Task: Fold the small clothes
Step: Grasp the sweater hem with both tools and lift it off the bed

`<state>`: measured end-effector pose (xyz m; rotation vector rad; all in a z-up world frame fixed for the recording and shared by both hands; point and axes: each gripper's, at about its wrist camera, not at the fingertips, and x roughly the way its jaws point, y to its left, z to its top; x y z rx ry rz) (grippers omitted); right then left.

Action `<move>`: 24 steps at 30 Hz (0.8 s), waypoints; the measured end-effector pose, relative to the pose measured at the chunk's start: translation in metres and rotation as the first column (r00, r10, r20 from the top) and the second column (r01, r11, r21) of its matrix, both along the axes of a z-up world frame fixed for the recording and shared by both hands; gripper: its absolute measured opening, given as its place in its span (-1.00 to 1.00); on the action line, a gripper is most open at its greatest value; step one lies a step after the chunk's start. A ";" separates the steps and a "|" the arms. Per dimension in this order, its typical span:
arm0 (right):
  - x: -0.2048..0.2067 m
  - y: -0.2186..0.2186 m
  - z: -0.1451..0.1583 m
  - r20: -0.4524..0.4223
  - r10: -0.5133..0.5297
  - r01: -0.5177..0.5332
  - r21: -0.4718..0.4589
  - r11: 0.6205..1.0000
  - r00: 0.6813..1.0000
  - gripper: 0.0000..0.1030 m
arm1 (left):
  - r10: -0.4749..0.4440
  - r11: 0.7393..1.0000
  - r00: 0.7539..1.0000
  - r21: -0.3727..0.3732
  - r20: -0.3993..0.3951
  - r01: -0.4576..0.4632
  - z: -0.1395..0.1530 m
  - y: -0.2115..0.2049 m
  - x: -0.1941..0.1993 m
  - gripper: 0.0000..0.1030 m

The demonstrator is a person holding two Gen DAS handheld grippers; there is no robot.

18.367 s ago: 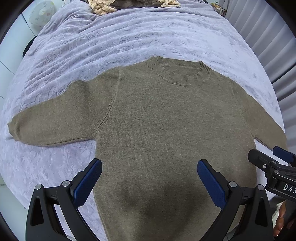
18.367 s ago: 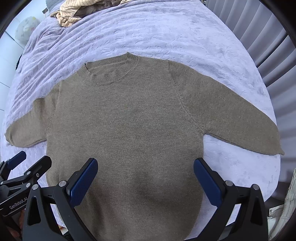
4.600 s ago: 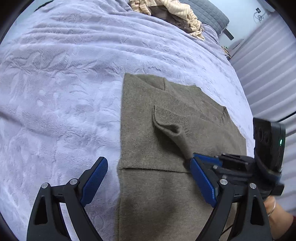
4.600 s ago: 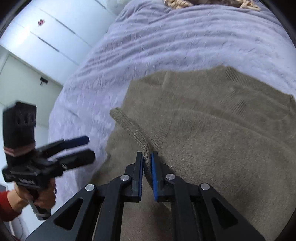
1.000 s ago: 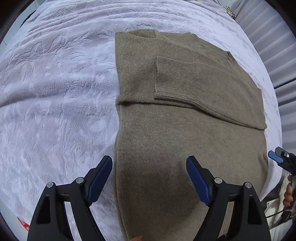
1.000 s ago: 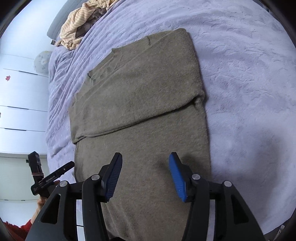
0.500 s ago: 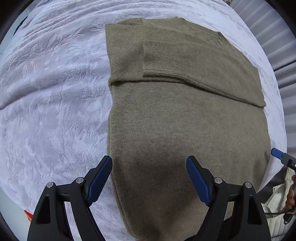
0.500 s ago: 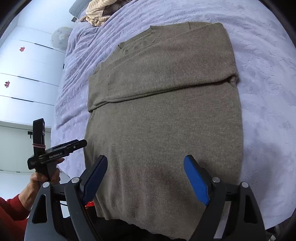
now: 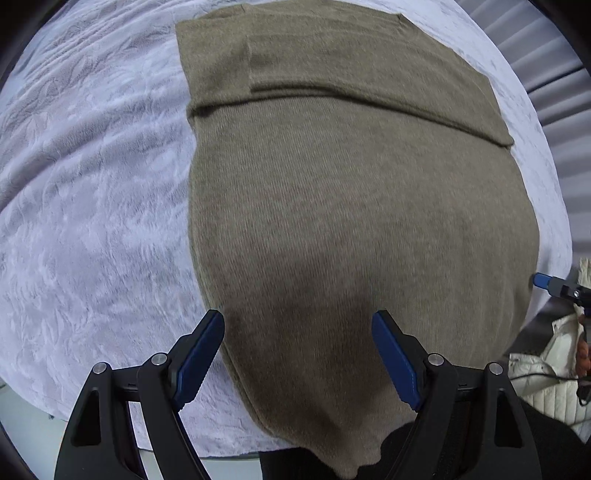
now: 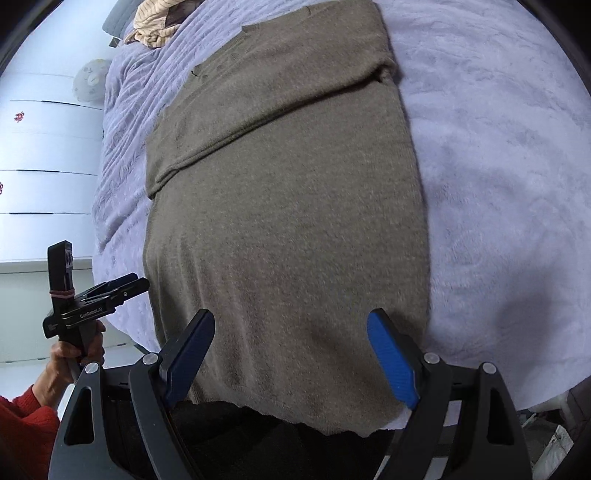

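An olive-brown knit sweater [image 9: 351,206] [image 10: 288,206] lies flat on the lilac bedspread, both sleeves folded across its chest into a long rectangle. Its hem hangs slightly over the near bed edge. My left gripper [image 9: 297,354] hovers open above the hem's left corner, nothing between its blue pads. Above the hem's right part my right gripper [image 10: 290,354] stands open, its jaws wide and empty. In the right wrist view the left gripper [image 10: 110,291] shows at the left, held by a hand in a red sleeve. The right gripper's blue tip [image 9: 543,282] peeks in at the left wrist view's right edge.
The lilac textured bedspread [image 9: 85,206] [image 10: 498,166] spreads wide around the sweater. A heap of striped cream clothes [image 10: 155,22] lies at the bed's far end. White drawers [image 10: 40,147] stand to the left, and a white quilted garment [image 9: 546,373] lies below the bed's right corner.
Both grippers have drawn back toward the sweater's hem at the near bed edge. The right gripper's jaws have widened from a narrower gap to fully apart.
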<state>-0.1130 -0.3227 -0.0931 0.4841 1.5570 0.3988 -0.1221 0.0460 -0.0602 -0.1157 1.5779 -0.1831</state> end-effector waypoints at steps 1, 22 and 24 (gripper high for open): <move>-0.003 -0.002 -0.004 -0.015 0.001 -0.001 0.003 1.000 1.000 0.69 | 0.000 1.000 1.000 -0.016 -0.006 0.000 -0.001 0.002 -0.004 0.61; -0.081 -0.012 -0.079 -0.246 0.067 -0.056 0.053 0.997 0.967 0.69 | -0.147 0.941 0.947 -0.334 -0.286 0.045 -0.054 -0.007 -0.073 0.61; -0.081 -0.006 -0.081 -0.249 0.079 -0.061 0.083 0.995 0.965 0.69 | -0.137 0.939 0.945 -0.343 -0.298 0.029 -0.058 -0.008 -0.073 0.61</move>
